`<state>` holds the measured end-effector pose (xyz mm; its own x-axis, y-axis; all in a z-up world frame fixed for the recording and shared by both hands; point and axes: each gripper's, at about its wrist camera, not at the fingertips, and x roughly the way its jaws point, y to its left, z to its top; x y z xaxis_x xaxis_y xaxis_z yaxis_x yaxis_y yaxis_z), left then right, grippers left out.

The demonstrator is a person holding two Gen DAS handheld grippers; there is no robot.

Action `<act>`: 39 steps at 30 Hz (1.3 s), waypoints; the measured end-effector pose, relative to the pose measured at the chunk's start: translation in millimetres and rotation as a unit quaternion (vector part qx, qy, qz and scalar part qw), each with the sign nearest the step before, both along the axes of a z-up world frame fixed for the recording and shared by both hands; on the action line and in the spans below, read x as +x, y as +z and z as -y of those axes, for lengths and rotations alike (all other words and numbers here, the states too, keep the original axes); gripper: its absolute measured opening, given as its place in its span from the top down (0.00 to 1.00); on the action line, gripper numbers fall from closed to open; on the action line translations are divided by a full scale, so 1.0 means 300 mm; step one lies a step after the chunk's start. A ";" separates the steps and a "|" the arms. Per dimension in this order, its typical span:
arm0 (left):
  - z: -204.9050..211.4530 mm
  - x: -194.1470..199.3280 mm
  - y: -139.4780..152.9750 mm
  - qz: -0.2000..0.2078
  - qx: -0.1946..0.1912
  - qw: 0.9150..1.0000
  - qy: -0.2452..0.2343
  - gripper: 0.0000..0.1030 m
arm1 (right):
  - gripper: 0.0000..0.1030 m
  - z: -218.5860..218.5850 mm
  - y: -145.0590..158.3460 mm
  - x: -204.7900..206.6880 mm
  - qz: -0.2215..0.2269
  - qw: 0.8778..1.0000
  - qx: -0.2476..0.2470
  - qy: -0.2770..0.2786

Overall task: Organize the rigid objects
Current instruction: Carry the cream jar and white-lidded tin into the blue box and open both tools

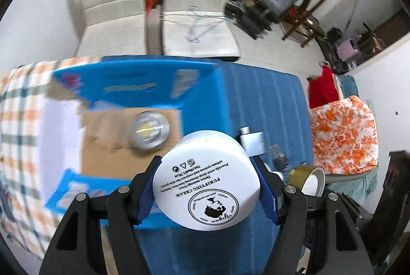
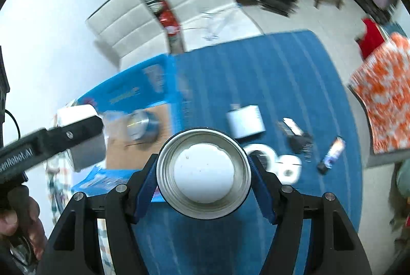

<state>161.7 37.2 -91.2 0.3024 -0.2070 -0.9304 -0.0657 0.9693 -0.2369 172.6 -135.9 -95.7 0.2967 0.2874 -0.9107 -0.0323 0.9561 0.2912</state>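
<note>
My left gripper [image 1: 206, 162] is shut on a white cream jar [image 1: 207, 180], its printed base facing the camera. It hovers over the near right corner of an open blue cardboard box [image 1: 133, 85]. Inside the box, a round silver tin [image 1: 150, 130] lies on the brown bottom. My right gripper [image 2: 203, 159] is shut on a silver tin [image 2: 203, 172] with a white centre, held above the blue striped cloth [image 2: 269, 75] just right of the box [image 2: 123, 93]. In the right wrist view, the left gripper [image 2: 82, 136] with the white jar [image 2: 74, 112] hangs over the box's left part.
On the cloth to the right lie a small white box [image 2: 246, 121], a black item [image 2: 297, 138], a small dark tube [image 2: 333, 154] and a tape roll [image 1: 310, 180]. A checked cloth [image 1: 18, 106] lies under the box. White chairs [image 1: 159, 8] stand beyond the table.
</note>
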 end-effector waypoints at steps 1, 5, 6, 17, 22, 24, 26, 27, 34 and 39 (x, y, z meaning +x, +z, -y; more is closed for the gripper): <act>-0.028 -0.017 0.007 0.001 0.004 1.000 0.007 0.36 | 0.32 -0.061 0.008 -0.009 0.004 1.000 -0.002 0.013; -0.143 -0.072 0.016 0.004 0.006 0.999 0.035 0.36 | 0.32 -0.230 0.012 -0.024 -0.001 0.999 -0.001 0.050; -0.167 -0.083 0.013 0.006 0.009 0.999 0.041 0.36 | 0.32 -0.268 0.008 -0.032 -0.002 0.998 -0.004 0.059; -0.485 0.013 -0.198 -0.047 0.047 0.994 0.090 0.36 | 0.32 -0.474 -0.184 0.085 -0.041 0.994 -0.071 0.078; -0.541 0.120 -0.373 -0.102 0.052 0.989 0.095 0.36 | 0.32 -0.545 -0.310 0.176 -0.067 0.986 -0.127 0.083; -0.540 0.148 -0.431 -0.119 0.069 0.987 0.086 0.36 | 0.32 -0.561 -0.352 0.195 -0.077 0.984 -0.138 0.083; -0.536 0.162 -0.461 -0.127 0.080 0.985 0.081 0.36 | 0.32 -0.578 -0.392 0.210 -0.089 0.981 -0.148 0.084; -0.536 0.171 -0.479 -0.130 0.084 0.985 0.079 0.36 | 0.32 -0.585 -0.413 0.215 -0.096 0.980 -0.151 0.086; -0.506 0.211 -0.500 -0.129 0.104 0.984 0.060 0.36 | 0.32 -0.639 -0.534 0.234 -0.142 0.970 -0.160 0.115; -0.509 0.229 -0.541 -0.147 0.102 0.982 0.054 0.36 | 0.32 -0.636 -0.579 0.265 -0.157 0.968 -0.157 0.112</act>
